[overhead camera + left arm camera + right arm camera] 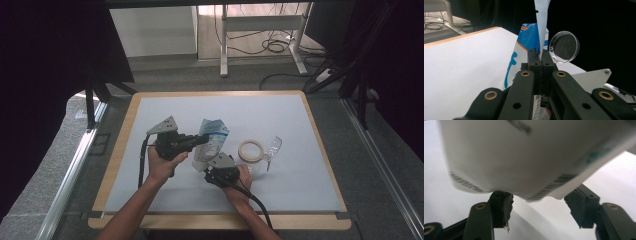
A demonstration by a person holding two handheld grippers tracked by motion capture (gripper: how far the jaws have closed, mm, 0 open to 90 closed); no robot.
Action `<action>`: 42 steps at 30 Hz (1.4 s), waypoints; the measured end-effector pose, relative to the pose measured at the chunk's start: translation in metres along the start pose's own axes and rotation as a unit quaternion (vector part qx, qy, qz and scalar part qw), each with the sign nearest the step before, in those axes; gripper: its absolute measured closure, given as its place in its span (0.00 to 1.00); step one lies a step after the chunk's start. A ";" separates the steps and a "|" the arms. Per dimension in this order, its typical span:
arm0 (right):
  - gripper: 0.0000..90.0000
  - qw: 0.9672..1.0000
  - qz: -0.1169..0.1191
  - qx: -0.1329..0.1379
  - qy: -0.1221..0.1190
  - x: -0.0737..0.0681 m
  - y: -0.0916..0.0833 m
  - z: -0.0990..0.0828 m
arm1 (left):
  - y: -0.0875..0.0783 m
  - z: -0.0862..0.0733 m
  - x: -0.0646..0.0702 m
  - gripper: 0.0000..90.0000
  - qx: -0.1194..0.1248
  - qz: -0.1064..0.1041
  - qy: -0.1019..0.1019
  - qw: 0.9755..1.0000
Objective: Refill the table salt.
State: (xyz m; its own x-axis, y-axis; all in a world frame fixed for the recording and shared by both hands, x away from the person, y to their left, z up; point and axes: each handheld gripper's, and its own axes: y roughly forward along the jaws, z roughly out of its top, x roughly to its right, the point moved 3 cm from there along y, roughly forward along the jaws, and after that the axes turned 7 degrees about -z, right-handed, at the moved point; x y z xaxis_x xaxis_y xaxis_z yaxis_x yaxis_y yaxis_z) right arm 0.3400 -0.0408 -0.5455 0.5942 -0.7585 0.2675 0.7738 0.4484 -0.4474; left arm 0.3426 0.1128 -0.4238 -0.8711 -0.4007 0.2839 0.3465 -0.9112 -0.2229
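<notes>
Currently the left gripper (202, 140) has its jaws pinched flat on the top edge of the blue-and-white pouch (210, 140), lifting it off the table (150, 165); in the left gripper view the jaws are fully closed with the thin pouch edge (540, 32) rising between them. Right gripper (216, 169) sits just below the pouch, its jaws half apart; in the right gripper view the pouch's pale lower end (524, 160) hangs over and between the pads (504, 207) but whether they touch it I cannot tell. Judged progress: pouch picked up and held by one end, second grip on the other end not yet made, whatever opening or emptying comes after looks undone. Around: roll of tape (251, 150) just right of the pouch, clear plastic dish (271, 148) right of the tape and apparently tilted against it; the same dish shows beside the pouch in the left gripper view (564, 46). Tape and dish lie close to the right gripper, could get bumped. Nothing blocks the pouch itself
</notes>
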 end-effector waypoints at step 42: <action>0.46 0.999 0.015 0.032 0.018 0.004 -0.014 -0.005 | 0.019 0.009 0.006 1.00 -0.013 -0.039 -0.007 0.999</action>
State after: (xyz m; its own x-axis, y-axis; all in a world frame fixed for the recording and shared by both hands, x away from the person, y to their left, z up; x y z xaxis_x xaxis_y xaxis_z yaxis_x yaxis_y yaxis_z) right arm 0.3304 -0.0526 -0.5424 0.6104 -0.7602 0.2226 0.7683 0.4999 -0.3997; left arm 0.3471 0.0925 -0.4175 -0.8902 -0.3293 0.3147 0.2677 -0.9372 -0.2234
